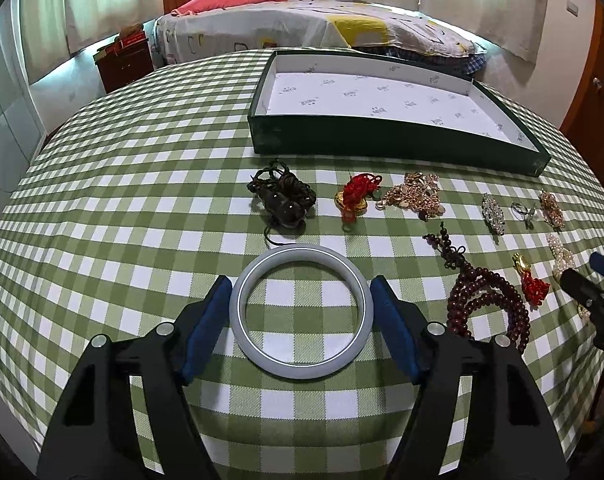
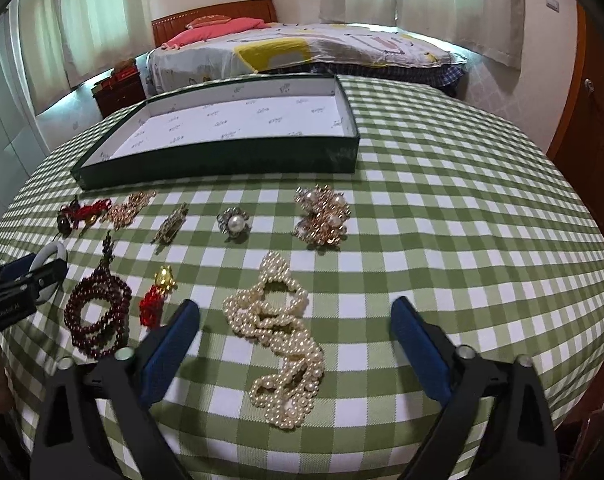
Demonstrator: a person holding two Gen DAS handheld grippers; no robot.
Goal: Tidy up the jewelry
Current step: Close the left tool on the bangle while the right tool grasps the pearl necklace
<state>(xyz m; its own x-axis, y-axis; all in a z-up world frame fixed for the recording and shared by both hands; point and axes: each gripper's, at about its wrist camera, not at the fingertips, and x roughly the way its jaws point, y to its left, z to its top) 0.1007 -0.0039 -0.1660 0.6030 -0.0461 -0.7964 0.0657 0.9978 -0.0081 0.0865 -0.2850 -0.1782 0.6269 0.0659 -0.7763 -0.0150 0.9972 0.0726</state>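
A grey-white bangle (image 1: pixel 302 362) lies flat on the checked cloth between the fingers of my left gripper (image 1: pixel 301 292). The jaws are open, with a blue pad close on each side of the ring. My right gripper (image 2: pixel 296 312) is open and empty, its fingers either side of a pearl necklace (image 2: pixel 280 340) lying in a heap. A green box (image 1: pixel 381 136) with a white lining sits at the far side; it also shows in the right wrist view (image 2: pixel 222 162). Nothing is inside it.
Between box and grippers lie dark brown cord beads (image 1: pixel 282 196), a red knot charm (image 1: pixel 355 196), gold chain jewelry (image 1: pixel 415 196), brooches (image 2: pixel 323 216), a pearl ring (image 2: pixel 234 222), a dark red bead string (image 2: pixel 98 316) and a small red-gold charm (image 2: pixel 158 296). A bed (image 1: pixel 302 28) stands behind.
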